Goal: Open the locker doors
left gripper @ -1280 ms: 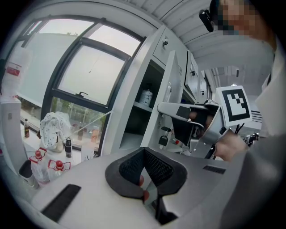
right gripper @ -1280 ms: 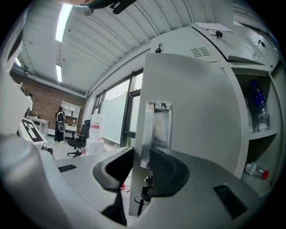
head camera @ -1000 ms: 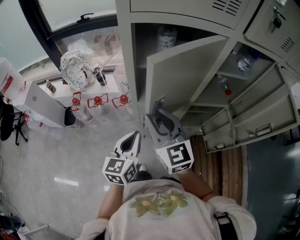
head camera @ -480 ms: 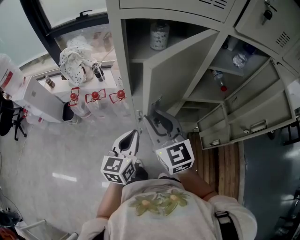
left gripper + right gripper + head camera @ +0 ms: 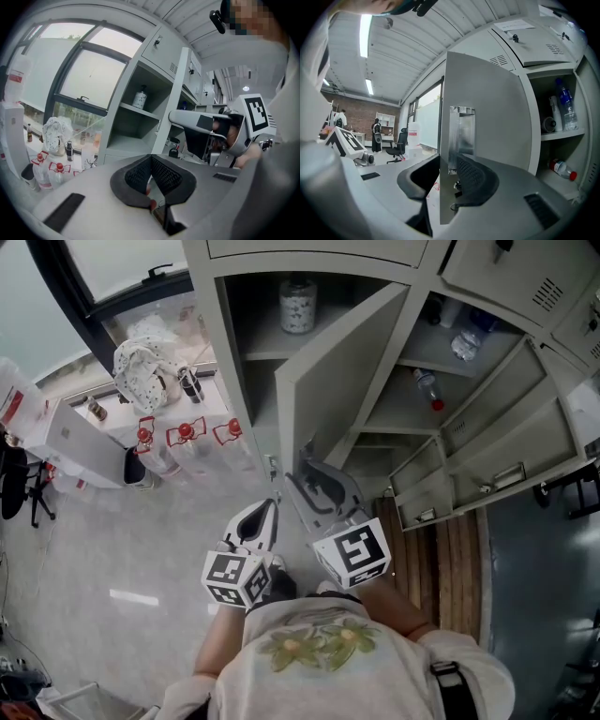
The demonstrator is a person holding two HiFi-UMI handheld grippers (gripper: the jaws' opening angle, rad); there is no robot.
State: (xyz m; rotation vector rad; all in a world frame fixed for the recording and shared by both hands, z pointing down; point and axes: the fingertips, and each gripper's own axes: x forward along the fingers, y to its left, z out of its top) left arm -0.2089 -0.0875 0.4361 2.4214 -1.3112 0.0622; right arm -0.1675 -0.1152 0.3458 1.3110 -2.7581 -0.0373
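Observation:
A grey locker door (image 5: 328, 381) stands swung out from the locker, hinged on its right side. My right gripper (image 5: 307, 472) is shut on the free edge of this locker door (image 5: 487, 117), just under its metal latch plate (image 5: 461, 136). In the right gripper view, the right gripper (image 5: 445, 176) has the door's thin edge running straight between its two dark pads. My left gripper (image 5: 273, 509) hangs to the left of the door at about the same height. In the left gripper view, the left gripper (image 5: 151, 161) is shut with its pads together, holding nothing.
A jar (image 5: 297, 304) stands on the shelf of the opened compartment. Bottles (image 5: 427, 390) lie in the compartment to the right, where more doors (image 5: 506, 451) hang open. Red-capped water bottles (image 5: 186, 442) and a spotted bag (image 5: 141, 362) sit at the left, near a window.
The door has swung further open in my right gripper, so more of the compartment with the jar shows. Both grippers moved back together, away from the locker.

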